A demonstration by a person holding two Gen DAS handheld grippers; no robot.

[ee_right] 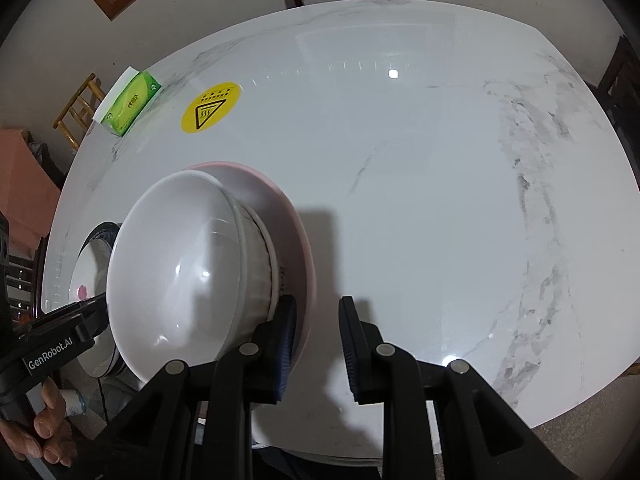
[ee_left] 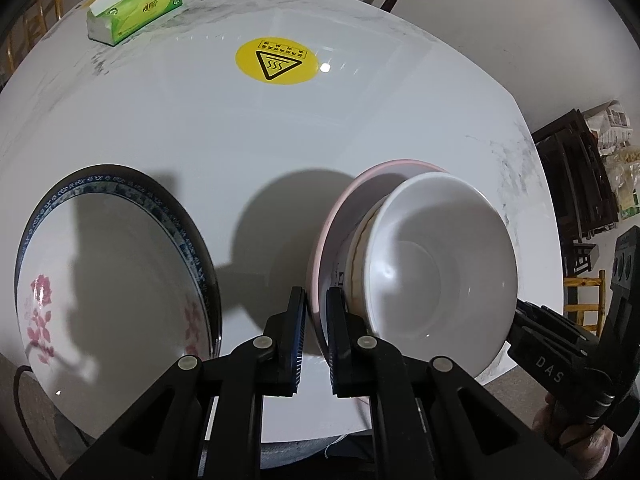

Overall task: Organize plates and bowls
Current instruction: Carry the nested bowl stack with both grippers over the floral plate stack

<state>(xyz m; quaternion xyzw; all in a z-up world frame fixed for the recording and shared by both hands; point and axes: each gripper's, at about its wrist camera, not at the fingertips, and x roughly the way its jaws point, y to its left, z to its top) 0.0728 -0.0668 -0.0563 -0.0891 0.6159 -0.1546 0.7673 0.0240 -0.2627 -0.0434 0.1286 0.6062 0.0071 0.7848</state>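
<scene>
Item: round pale-pink ceramic plate (ee_left: pixel 340 216) carrying a stack of white glazed bowls (ee_left: pixel 436 264), the lower one with a ribbed outer wall; it sits at lower centre-right in the left wrist view and lower left in the right wrist view, over the white marble-veined table (ee_right: pixel 440 184). Whether the plate rests on the table or is raised clear cannot be told. Left gripper (ee_left: pixel 316 312): clenched on the pink rim at its near-left edge, one pad on each face. Right gripper (ee_right: pixel 318 320): jaws narrowly parted astride the rim's near-right edge; inner pad against the rim, outer pad apart from it, so not gripping. Adjacent: large white plate with blue patterned border and pink flowers (ee_left: pixel 116 276), lower left, apart from the pink plate. Handling, as judged: rigid, glossy, slippery, breakable, bottom-light and top-heavy with bowls loose on it. Grip both opposite rim edges, keep level.
</scene>
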